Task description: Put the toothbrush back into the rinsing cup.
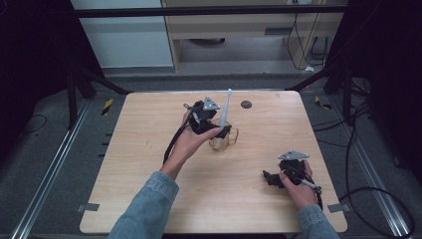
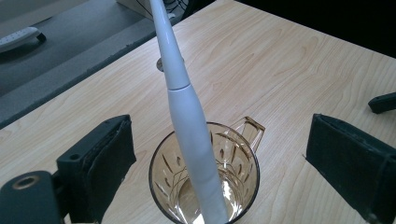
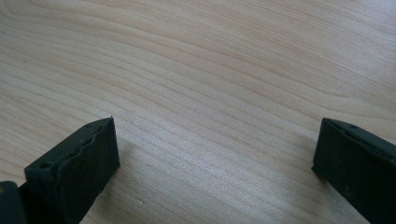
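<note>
In the high view, a slim white plastic electric toothbrush (image 1: pixel 225 110) stands tilted inside a clear amber glass mug with a handle (image 1: pixel 225 140), near the middle of the pale wooden worktop (image 1: pixel 149 164). The left gripper (image 1: pixel 215 128) hangs just over the mug, held by an outstretched hand in a denim sleeve. The right gripper (image 1: pixel 268 178) rests low near the right edge, well apart from the mug.

In the left gripper view, the toothbrush (image 2: pixel 189 116) leans on the mug's rim (image 2: pixel 156 161); both jaws stand wide apart, touching nothing.

In the right gripper view, the jaws are apart over bare worktop (image 3: pixel 210 79).
</note>
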The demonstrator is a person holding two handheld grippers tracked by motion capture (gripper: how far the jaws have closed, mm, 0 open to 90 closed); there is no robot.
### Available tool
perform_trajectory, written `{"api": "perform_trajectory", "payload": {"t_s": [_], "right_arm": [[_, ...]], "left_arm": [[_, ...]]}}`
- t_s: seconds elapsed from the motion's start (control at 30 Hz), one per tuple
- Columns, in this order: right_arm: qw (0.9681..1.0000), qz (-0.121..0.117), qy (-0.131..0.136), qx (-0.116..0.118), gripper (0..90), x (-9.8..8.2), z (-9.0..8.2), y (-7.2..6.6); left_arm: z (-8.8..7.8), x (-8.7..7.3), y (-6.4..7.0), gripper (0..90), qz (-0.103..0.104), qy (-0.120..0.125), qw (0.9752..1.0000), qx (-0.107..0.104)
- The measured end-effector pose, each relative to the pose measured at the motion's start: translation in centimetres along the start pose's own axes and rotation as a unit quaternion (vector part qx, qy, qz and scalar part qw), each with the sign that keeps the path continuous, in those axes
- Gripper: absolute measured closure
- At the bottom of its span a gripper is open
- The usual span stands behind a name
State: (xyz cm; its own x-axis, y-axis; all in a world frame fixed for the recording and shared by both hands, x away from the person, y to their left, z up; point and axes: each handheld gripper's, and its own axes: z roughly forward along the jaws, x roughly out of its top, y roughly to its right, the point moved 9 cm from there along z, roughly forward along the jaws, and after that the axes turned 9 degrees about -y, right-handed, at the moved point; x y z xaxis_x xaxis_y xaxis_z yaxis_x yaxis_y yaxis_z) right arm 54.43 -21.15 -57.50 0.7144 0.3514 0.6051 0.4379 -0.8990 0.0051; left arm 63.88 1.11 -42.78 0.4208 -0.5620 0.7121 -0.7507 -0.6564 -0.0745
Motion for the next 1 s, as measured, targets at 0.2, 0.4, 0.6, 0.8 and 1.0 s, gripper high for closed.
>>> {"api": "perform_trajectory", "payload": {"t_s": [0.2, 0.4, 0.6, 0.8, 1.0], "right_arm": [[1.0, 0.0, 0.0, 0.0, 0.3, 0.0, 0.0, 0.0], [1.0, -0.001, 0.0, 0.0, 0.3, 0.0, 0.0, 0.0], [1.0, 0.0, 0.0, 0.0, 0.3, 0.0, 0.0, 0.0], [1.0, 0.0, 0.0, 0.0, 0.4, 0.0, 0.0, 0.0], [1.0, 0.0, 0.0, 0.0, 0.3, 0.0, 0.0, 0.0]], "left_arm": [[-0.1, -0.4, -0.2, 6.0, -0.002, -0.005, 1.0, 0.002], [-0.5, -1.0, -0.2, 5.4, -0.001, -0.003, 1.0, 0.001], [-1.2, -1.6, -0.6, 5.0, -0.002, -0.009, 0.9999, 0.007], [-2.0, -2.2, -1.1, 5.0, -0.002, -0.006, 0.9999, 0.014], [-2.8, -3.0, -1.3, 5.0, -0.002, -0.004, 0.9999, 0.016]]}}
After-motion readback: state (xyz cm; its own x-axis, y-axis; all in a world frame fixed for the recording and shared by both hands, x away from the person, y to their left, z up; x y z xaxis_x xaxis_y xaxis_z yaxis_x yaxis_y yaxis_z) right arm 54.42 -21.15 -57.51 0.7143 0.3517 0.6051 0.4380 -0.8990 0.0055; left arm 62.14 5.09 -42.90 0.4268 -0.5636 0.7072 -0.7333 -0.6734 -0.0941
